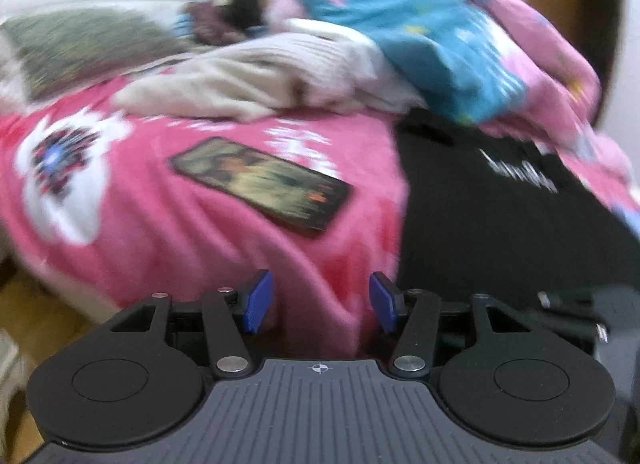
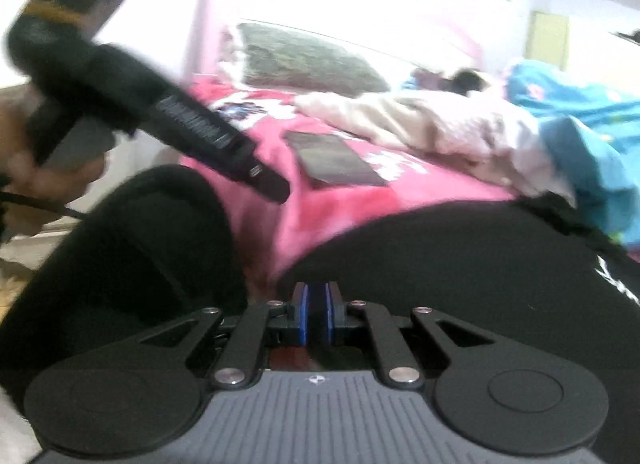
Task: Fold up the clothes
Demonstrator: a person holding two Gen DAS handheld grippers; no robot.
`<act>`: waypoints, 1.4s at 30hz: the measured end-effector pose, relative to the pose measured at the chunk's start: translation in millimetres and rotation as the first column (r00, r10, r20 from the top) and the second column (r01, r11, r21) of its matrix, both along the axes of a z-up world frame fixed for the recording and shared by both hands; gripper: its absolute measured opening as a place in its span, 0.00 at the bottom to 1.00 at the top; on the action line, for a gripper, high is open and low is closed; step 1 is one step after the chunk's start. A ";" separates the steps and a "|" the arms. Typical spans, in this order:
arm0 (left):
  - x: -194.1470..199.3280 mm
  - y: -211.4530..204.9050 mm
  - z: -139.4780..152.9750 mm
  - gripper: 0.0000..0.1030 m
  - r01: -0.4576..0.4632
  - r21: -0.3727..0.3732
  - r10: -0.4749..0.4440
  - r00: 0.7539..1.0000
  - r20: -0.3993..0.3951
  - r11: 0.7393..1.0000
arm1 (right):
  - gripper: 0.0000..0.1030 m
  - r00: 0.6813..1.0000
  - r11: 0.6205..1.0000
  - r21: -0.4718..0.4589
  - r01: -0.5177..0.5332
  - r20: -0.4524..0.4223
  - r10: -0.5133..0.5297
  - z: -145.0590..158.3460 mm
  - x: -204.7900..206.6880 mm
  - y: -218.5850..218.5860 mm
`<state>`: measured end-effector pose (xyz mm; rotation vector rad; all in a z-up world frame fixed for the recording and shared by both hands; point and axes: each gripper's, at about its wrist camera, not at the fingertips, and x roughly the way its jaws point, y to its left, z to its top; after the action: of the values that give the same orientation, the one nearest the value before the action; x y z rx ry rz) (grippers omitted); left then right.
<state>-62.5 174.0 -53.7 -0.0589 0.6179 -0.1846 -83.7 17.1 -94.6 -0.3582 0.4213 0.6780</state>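
A black garment (image 1: 500, 224) with white lettering lies on the right part of the pink bedspread (image 1: 160, 224). My left gripper (image 1: 322, 302) is open over the bed's near edge, just left of the garment, with nothing between its blue pads (image 1: 260, 302). In the right wrist view the black garment (image 2: 460, 264) bulges up directly ahead. My right gripper (image 2: 318, 314) is shut, with a strip of the black cloth between its pads. My left gripper (image 2: 264, 180) also shows there at upper left, held by a hand (image 2: 52, 172).
A phone (image 1: 260, 182) lies flat on the bedspread ahead of my left gripper. Behind it are a crumpled beige garment (image 1: 260, 80), a blue and pink quilt (image 1: 420, 36) and a grey-green pillow (image 1: 80, 48). Wooden floor (image 1: 36, 304) shows at lower left.
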 end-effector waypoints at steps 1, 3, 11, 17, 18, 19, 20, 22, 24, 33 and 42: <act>1.4 -8.9 -4.1 0.57 0.035 0.026 -0.035 0.999 -0.006 0.999 | 0.09 1.000 1.000 -0.003 0.005 -0.021 -0.005 -5.0 2.7 -3.8; 7.7 -24.8 -13.9 0.57 0.058 0.088 -0.055 0.997 -0.047 0.994 | 0.09 0.996 1.000 -0.011 0.006 -0.084 -0.007 -19.7 7.4 -7.5; 21.1 -34.0 -30.6 0.56 0.024 0.137 -0.008 0.993 -0.115 0.990 | 0.08 0.992 0.996 0.085 0.010 -0.126 0.001 -6.2 -15.4 -36.6; 19.8 -31.7 -28.9 0.57 -0.006 0.128 0.023 0.991 -0.131 0.992 | 0.08 0.984 0.989 0.118 0.085 -0.167 -0.064 -9.8 -0.6 -51.0; 18.4 -31.2 -27.4 0.57 -0.009 0.129 0.027 0.991 -0.132 0.992 | 0.08 0.974 0.991 0.093 0.099 -0.215 -0.077 -19.8 0.8 -53.9; 17.0 -30.6 -25.8 0.57 -0.012 0.130 0.030 0.991 -0.134 0.991 | 0.08 0.961 0.991 0.067 0.112 -0.262 -0.091 -29.8 2.1 -56.9; 15.6 -30.1 -24.2 0.57 -0.015 0.131 0.033 0.990 -0.135 0.991 | 0.08 0.949 0.992 0.045 0.120 -0.298 -0.102 -37.7 0.8 -59.9; 12.7 -28.9 -21.1 0.57 -0.021 0.133 0.040 0.990 -0.138 0.991 | 0.08 0.938 0.992 0.024 0.120 -0.331 -0.106 -44.1 -11.1 -67.0; 9.9 -27.8 -17.9 0.58 -0.027 0.135 0.046 0.989 -0.141 0.990 | 0.08 0.945 0.991 0.059 0.118 -0.315 -0.094 -35.2 -27.4 -80.6; -6.3 -28.3 9.6 0.59 -0.050 0.179 0.066 0.994 -0.085 0.983 | 0.09 0.940 0.920 0.229 0.317 -0.204 -0.273 18.9 -55.2 -176.1; 25.8 -80.0 30.9 0.62 0.117 0.026 -0.117 0.993 -0.002 0.993 | 0.09 0.835 0.852 0.138 0.505 -0.327 -0.442 -4.1 -79.5 -213.3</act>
<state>-36.7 93.9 -22.8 0.0021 0.6244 -0.2900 -163.2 -196.2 -98.7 0.0661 0.6768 0.2752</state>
